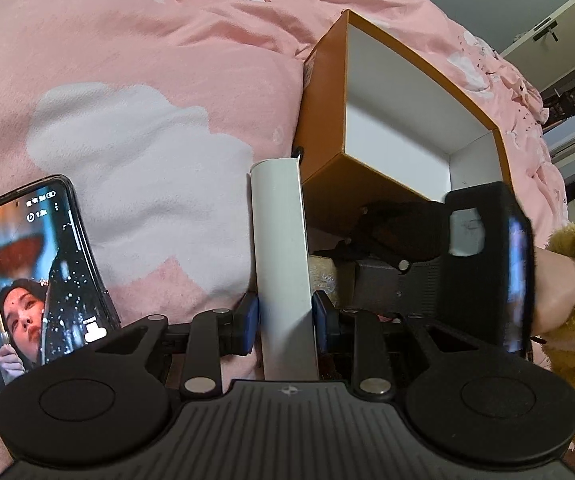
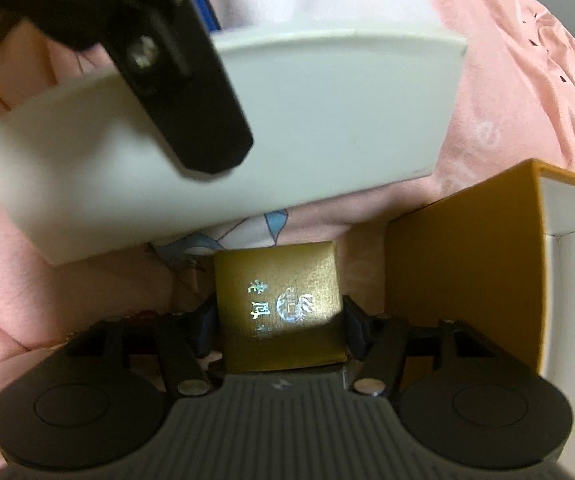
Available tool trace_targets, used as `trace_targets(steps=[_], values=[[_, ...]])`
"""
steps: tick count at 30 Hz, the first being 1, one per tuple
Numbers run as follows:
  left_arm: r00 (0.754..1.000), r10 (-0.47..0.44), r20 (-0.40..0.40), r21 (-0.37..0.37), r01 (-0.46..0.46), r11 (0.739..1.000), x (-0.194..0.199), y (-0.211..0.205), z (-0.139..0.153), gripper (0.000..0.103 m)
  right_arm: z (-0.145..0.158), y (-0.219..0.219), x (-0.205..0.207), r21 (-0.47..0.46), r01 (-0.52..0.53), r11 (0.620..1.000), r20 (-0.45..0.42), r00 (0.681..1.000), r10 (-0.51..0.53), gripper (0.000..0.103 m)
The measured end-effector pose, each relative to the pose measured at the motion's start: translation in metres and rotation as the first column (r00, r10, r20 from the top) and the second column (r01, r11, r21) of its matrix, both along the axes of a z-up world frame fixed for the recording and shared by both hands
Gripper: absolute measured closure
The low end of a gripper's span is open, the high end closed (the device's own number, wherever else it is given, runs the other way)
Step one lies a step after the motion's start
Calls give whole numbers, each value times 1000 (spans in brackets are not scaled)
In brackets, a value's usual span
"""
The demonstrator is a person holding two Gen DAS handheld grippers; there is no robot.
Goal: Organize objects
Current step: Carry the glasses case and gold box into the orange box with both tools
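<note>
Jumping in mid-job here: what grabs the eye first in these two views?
The open orange box with its white inside, lying on the pink bedding, stands out most. Next comes the white box clamped upright in the left hand-held gripper, with a lit phone at its left. In the right wrist view, a small gold box with shiny lettering sits between the pads of the right hand-held gripper.

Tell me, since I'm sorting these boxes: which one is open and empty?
The large orange box on the pink bedding: its lid is off, showing a bare white interior. The white box and small gold box are closed, each between a gripper's fingers.
</note>
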State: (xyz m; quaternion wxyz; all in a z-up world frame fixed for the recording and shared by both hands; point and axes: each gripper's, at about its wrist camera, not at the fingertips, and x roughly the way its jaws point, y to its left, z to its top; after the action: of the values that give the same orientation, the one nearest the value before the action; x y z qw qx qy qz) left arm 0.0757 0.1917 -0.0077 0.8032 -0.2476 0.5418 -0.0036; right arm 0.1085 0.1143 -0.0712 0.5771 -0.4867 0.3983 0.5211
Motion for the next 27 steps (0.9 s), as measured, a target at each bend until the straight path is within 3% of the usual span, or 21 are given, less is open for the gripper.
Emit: trace_targets(steps=[7,13,19,27], values=[[999,0,46,-9,0,1000,-3,-1,7,71,45,-25,3,112,27,993,-13,1000,-26,41],[995,-18,97,-7,19,1000,-7,-6,27,72,91,-56,4,191,66,979,32,997,-73,42],[982,-82,168,54,74,996,5,-25,59,72,127,-77,-18,269,153,951,53,984,-173,42],[950,-199,239,195,154,969,76,-64,94,72,147,-131,30,332,317,888,127,918,-375,42]])
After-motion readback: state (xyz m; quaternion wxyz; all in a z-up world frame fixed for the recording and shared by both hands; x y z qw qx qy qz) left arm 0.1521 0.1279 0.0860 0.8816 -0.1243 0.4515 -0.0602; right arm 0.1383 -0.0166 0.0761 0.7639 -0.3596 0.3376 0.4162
